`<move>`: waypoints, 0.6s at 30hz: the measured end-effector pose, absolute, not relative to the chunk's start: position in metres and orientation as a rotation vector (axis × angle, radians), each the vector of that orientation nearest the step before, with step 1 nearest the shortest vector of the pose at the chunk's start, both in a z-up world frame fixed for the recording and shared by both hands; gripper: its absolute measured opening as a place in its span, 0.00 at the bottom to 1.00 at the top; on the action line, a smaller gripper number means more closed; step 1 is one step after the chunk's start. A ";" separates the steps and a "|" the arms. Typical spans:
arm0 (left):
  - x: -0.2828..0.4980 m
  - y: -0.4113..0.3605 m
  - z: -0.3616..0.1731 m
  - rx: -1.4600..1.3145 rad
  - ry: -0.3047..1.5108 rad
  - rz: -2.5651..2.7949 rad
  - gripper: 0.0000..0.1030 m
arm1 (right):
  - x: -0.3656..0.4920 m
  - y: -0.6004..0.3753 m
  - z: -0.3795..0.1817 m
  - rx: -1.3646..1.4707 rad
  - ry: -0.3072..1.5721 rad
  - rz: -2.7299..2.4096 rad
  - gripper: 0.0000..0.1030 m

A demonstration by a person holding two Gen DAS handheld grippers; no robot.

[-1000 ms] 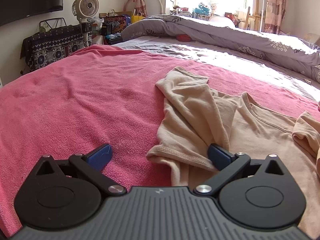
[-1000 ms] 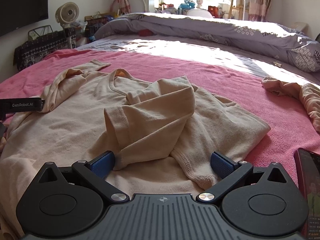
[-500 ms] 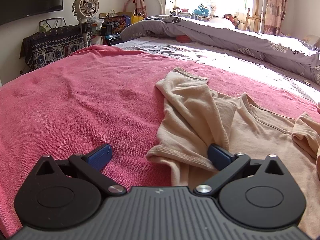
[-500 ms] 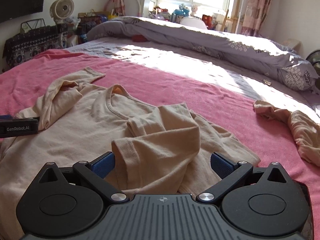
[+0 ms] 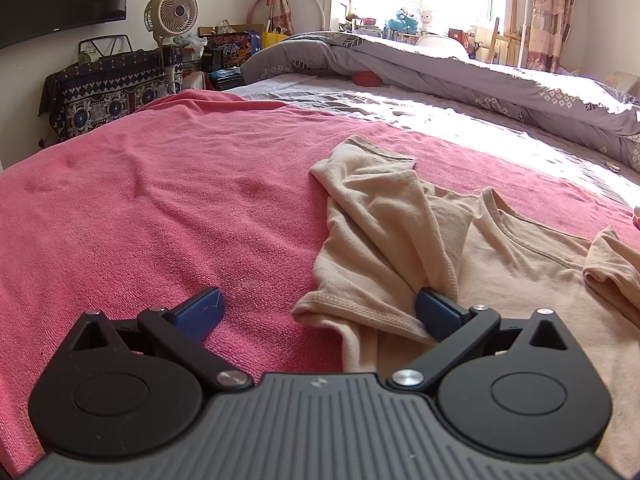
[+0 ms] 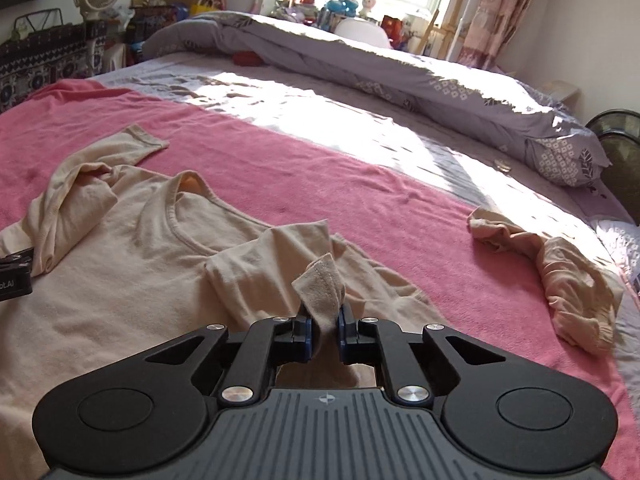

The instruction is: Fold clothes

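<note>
Left wrist view. I read no clear writing here; the print on the boxes (image 5: 230, 54) at 11 o'clock is too blurred to make out. My left gripper (image 5: 318, 312) has its jaws wide apart, clamped on nothing. The left blue pad (image 5: 200, 312) lies on the pink blanket (image 5: 160, 208); the right blue pad (image 5: 438, 312) rests against the beige T-shirt (image 5: 500, 272). The shirt's hemmed corner lies between the jaws, nearer the right pad and not pinched. The shirt spreads from 6 o'clock toward 3 o'clock, one sleeve folded back toward 12 o'clock. A grey duvet (image 5: 460, 68) is heaped along the far side of the bed, and a fan (image 5: 172, 12) stands at 11 o'clock.

Right wrist view. At 9 o'clock a black block at the frame edge, part of the left gripper (image 6: 14, 284), bears cut-off white letters, of which I read only "AI". My right gripper (image 6: 323, 330) has its jaws nearly together and closing, clamped on a hemmed fold of the beige T-shirt (image 6: 132, 264); that fold stands up between the blue pads (image 6: 306, 330). The rest of the shirt lies flat on the pink blanket (image 6: 360, 200) from 6 to 10 o'clock, neckline toward 11 o'clock. A second beige garment (image 6: 560, 276) lies crumpled at 3 o'clock, well apart from the shirt.
</note>
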State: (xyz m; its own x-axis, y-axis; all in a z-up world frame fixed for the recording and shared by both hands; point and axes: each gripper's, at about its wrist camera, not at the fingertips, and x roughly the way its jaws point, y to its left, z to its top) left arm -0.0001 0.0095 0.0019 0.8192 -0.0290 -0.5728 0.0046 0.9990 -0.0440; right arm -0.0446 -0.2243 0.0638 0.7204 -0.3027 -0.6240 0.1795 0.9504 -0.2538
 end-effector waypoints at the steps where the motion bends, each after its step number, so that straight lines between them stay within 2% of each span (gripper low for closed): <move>1: 0.000 0.010 0.002 -0.042 0.610 -0.018 1.00 | -0.044 -0.232 0.067 -0.189 0.709 -0.294 0.12; 8: -0.001 0.011 0.002 -0.042 0.610 -0.019 1.00 | -0.050 -0.284 0.086 -0.221 0.660 -0.428 0.12; 18: -0.001 0.011 0.002 -0.043 0.609 -0.019 1.00 | -0.062 -0.303 0.083 -0.303 0.688 -0.479 0.12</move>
